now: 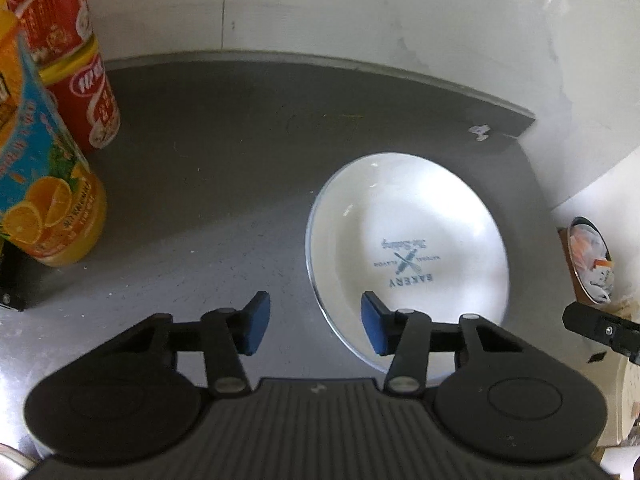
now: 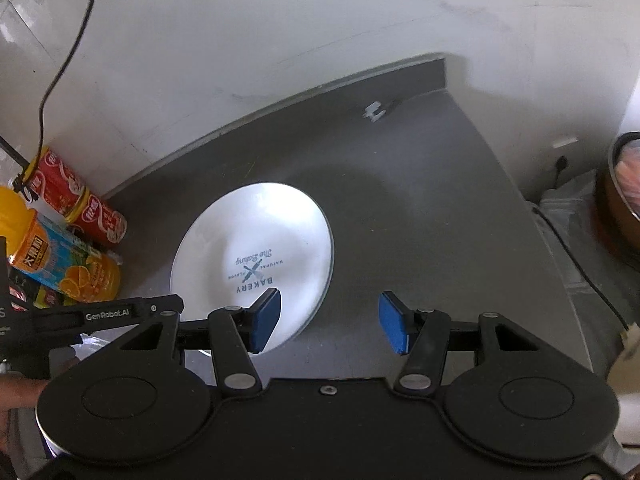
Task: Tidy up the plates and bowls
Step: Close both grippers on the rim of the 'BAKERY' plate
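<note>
White plate (image 1: 408, 248) with blue BAKERY print lies flat on the grey counter (image 1: 224, 168), centre-right in the left wrist view, centre-left in the right wrist view (image 2: 256, 248). Left gripper (image 1: 314, 322) open, empty; its right pad over the plate's near rim, contact unclear. Right gripper (image 2: 328, 322) open, empty; its left pad over the plate's near edge. Red cans (image 1: 80, 52) and juice bottle (image 1: 44, 184) at left frame edge, well apart from the plate. White wall (image 1: 360, 12) across the top. Bin (image 1: 592, 264) at far right, off the counter
</note>
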`<state>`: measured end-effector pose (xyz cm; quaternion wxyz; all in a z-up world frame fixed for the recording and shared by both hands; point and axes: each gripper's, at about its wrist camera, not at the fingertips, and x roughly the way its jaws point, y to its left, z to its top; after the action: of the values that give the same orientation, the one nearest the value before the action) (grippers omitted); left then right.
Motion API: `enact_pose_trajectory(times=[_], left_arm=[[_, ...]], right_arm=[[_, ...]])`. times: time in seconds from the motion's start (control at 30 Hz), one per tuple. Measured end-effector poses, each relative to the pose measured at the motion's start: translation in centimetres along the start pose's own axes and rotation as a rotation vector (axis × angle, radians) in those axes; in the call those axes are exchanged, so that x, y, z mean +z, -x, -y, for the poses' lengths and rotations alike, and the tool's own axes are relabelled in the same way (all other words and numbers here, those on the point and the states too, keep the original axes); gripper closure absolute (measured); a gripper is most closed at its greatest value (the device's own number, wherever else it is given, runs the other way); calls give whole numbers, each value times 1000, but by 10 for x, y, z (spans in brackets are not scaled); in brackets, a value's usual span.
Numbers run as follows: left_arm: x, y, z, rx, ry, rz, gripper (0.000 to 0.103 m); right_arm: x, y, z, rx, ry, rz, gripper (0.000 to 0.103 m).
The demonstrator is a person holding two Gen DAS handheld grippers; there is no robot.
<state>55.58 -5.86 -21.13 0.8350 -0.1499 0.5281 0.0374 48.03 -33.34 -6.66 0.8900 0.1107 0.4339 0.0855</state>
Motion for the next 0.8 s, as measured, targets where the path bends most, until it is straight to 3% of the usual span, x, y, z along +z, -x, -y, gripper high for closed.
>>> enact_pose_trajectory(times=[0.27,0.5,0.67,0.8], left_arm=[[8,-29,-1,26,40,-42,64],[16,-44,2,10,36,-47,67],[22,-49,6,-4,21,-45,73],[25,-52,6,-37,25,-47,83]], right_arm=[[15,-45,7,22,37,-88,48],[17,-74,9,22,48,-138,55],[21,-84,3,27,80,-133,64],[24,-90,-4,38,111,-135,82]])
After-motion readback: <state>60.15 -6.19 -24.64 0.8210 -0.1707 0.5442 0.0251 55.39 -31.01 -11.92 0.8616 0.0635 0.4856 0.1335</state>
